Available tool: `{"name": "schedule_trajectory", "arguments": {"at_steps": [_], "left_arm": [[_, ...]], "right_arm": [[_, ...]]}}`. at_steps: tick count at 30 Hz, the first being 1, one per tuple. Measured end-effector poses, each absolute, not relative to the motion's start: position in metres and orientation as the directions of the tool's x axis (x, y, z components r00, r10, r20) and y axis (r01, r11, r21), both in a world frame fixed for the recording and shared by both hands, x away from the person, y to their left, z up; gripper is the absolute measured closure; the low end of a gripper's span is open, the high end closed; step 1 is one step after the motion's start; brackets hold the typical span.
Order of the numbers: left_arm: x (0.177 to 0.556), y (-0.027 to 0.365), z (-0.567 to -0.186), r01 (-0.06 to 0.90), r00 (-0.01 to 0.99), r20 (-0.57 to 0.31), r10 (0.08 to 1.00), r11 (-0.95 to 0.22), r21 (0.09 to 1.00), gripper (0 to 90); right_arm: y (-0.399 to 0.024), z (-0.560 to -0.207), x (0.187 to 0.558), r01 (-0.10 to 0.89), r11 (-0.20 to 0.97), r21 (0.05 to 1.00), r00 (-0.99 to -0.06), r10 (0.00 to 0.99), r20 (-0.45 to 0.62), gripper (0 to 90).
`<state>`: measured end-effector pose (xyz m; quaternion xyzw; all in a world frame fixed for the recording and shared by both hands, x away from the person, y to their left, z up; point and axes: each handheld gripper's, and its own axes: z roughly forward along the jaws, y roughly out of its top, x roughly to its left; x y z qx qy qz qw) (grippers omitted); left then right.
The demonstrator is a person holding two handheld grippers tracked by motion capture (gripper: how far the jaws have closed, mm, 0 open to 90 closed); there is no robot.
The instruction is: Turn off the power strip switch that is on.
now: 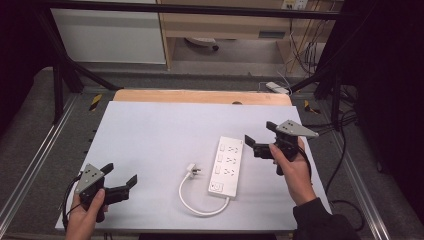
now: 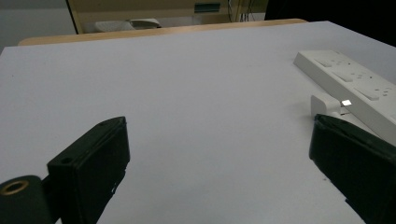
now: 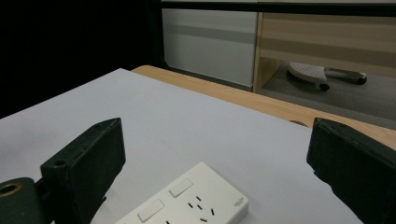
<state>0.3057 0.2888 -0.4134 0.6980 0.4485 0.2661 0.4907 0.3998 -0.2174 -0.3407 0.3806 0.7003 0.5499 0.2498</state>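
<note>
Power strip point(image 1: 227, 165) front and centre: a long, white, smooth plastic block with rounded corners, lying flat on the pale matte sheet point(image 1: 165, 135) that covers the table, a little right of the middle. Its face carries three rows of sockets with small rocker switches beside them, and from the right gripper view its far end point(image 3: 187, 200) sits low between the jaws, slots dark against the gloss. From its near end a thin white cable point(image 1: 192, 200) loops left and back up to a squat white plug point(image 1: 192, 170), metal prongs catching the light, resting just left of the strip.

On the near left, the left gripper point(image 1: 120, 176) hangs over bare sheet, its blocky black jaws spread wide with nothing between them. Over on the right, the right gripper point(image 1: 259, 132), topped by a grey three-cornered plate, sits just beside the strip's far end, jaws likewise wide apart and empty. A strip of bare wooden tabletop point(image 1: 200, 96) edges the far side.
</note>
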Motion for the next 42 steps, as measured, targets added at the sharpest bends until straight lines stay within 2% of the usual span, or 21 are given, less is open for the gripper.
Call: {"name": "schedule_trajectory", "arguments": {"at_steps": [14, 26, 35, 42], "left_arm": [[0.305, 0.288, -0.414, 0.367, 0.458, -0.066, 0.886, -0.121, 0.922, 5.1], [0.305, 0.286, -0.414, 0.371, 0.462, -0.063, 0.885, -0.128, 0.920, 5.1], [0.305, 0.286, -0.414, 0.369, 0.463, -0.063, 0.884, -0.128, 0.920, 5.2], [0.305, 0.285, -0.414, 0.366, 0.468, -0.061, 0.882, -0.131, 0.921, 5.2]], "right_arm": [[-0.265, -0.349, 0.376, 0.247, 0.074, 0.966, -0.521, 0.851, 0.068, 2.7], [-0.293, -0.384, 0.355, 0.283, 0.053, 0.958, -0.471, 0.878, 0.090, 2.4], [-0.300, -0.410, 0.348, 0.320, 0.074, 0.944, -0.454, 0.887, 0.084, 2.5], [-0.290, -0.429, 0.346, 0.367, 0.116, 0.923, -0.491, 0.867, 0.086, 2.4]]}}
